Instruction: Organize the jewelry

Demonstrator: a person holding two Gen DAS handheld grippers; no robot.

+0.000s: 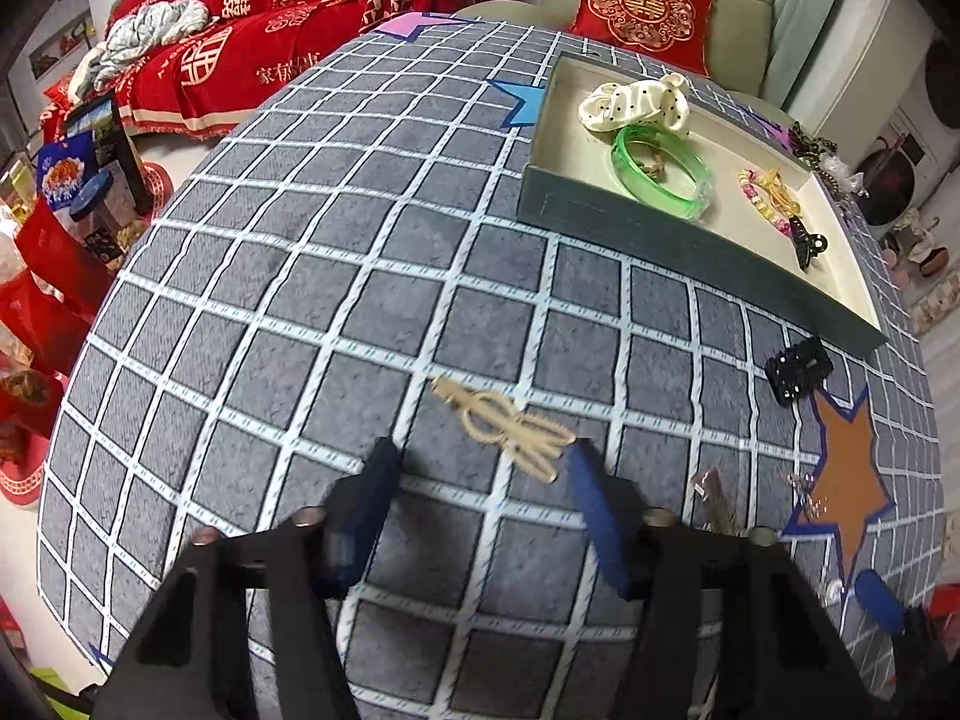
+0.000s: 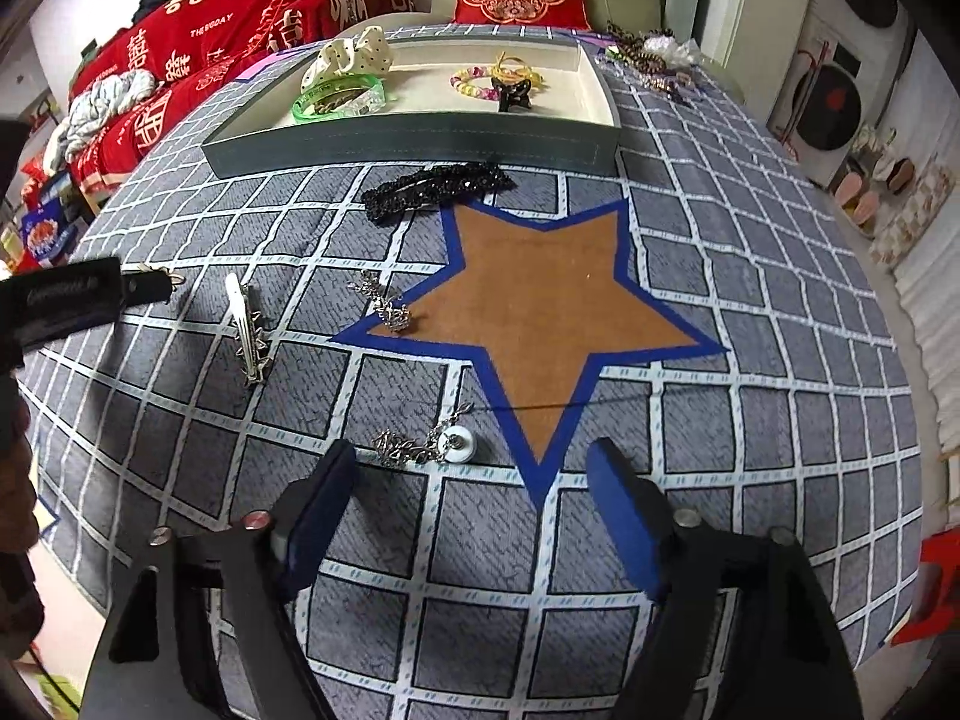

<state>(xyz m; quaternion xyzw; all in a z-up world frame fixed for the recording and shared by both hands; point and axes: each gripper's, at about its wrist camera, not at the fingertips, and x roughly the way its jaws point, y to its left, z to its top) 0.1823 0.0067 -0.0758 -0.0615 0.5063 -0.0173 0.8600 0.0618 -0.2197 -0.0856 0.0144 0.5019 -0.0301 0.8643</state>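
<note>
A beige bow-shaped hair clip (image 1: 504, 427) lies on the grey checked cloth between the blue pads of my left gripper (image 1: 481, 450), which is open; the right pad is at the clip's end, the left pad stands apart. My right gripper (image 2: 471, 450) is open over a silver chain with a white pendant (image 2: 427, 447), and its pads do not touch it. A grey tray (image 2: 420, 144) beyond holds a dotted white scrunchie (image 2: 351, 57), a green bangle (image 2: 339, 99), a beaded bracelet (image 2: 474, 84) and a black claw clip (image 2: 513, 93).
On the cloth lie a black beaded clip (image 2: 438, 186), a silver toothed clip (image 2: 249, 330) and a small silver piece (image 2: 387, 306) beside the orange star (image 2: 540, 312). More jewelry (image 2: 648, 54) is heaped past the tray's right corner. A red-draped sofa (image 1: 258, 24) stands behind.
</note>
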